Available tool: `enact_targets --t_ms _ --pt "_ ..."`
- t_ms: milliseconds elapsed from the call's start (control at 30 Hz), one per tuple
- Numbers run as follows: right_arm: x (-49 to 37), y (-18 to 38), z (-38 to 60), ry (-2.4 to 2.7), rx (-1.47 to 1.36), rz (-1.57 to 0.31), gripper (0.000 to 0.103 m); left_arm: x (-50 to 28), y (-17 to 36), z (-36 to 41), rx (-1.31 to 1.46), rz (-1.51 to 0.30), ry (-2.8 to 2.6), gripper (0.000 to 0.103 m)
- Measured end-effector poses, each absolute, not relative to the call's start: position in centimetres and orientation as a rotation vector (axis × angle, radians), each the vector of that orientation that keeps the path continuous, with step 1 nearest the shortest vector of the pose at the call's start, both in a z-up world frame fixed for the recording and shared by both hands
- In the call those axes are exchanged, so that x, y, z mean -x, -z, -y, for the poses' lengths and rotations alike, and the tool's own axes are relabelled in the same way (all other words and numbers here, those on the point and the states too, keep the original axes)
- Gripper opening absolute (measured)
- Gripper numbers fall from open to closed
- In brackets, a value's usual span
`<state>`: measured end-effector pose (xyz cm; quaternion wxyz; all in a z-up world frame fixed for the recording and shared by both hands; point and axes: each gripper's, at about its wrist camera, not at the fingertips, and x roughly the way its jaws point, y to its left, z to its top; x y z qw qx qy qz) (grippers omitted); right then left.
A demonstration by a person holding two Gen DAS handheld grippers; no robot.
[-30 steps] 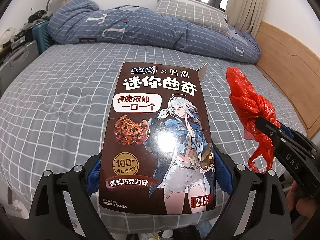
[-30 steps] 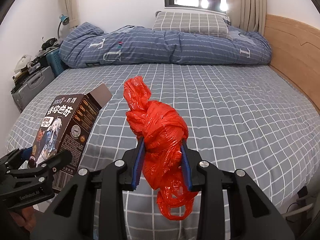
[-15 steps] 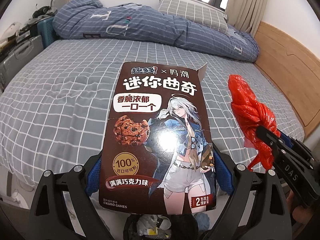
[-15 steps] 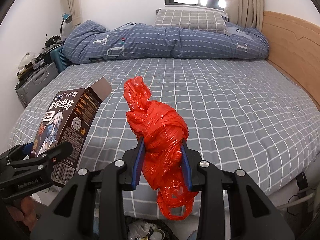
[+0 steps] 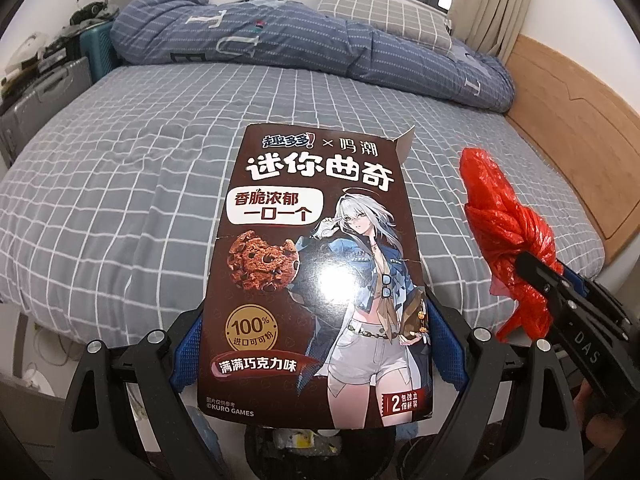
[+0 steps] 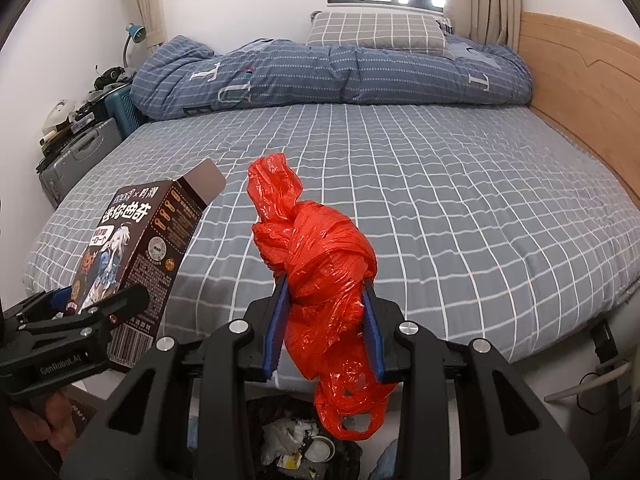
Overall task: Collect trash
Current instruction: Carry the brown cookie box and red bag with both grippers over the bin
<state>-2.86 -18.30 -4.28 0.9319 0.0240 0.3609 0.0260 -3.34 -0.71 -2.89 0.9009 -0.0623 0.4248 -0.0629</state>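
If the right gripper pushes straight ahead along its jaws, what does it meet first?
Probably the bed's checked sheet. The right gripper, shut on the red plastic bag, points past the mattress edge over bare sheet; nothing else lies in that line. The cookie box is off to its left. Depth is uncertain.

Left gripper [image 5: 316, 344]: black plastic frame of angular struts, silver round-head screws at the joints, blue ribbed pads [image 5: 188, 344] lining the insides of both fingers, and white "GenRobot.AI" lettering on the side of its body. Right gripper [image 6: 324, 320]: the same black strutted frame, silver screws and blue pads [image 6: 276, 328], with white letters "DAS" on its side. A bare hand [image 6: 56, 420] shows just below the left gripper's body.
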Motion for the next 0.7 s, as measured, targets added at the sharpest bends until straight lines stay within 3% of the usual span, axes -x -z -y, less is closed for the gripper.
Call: enact_targets --t_ms 700 --pt "9.7 6.7 17.5 -0.059 -0.055 -0.813 0.033 10.6 4.7 0.8 0.116 -0.957 0.118 0.088"
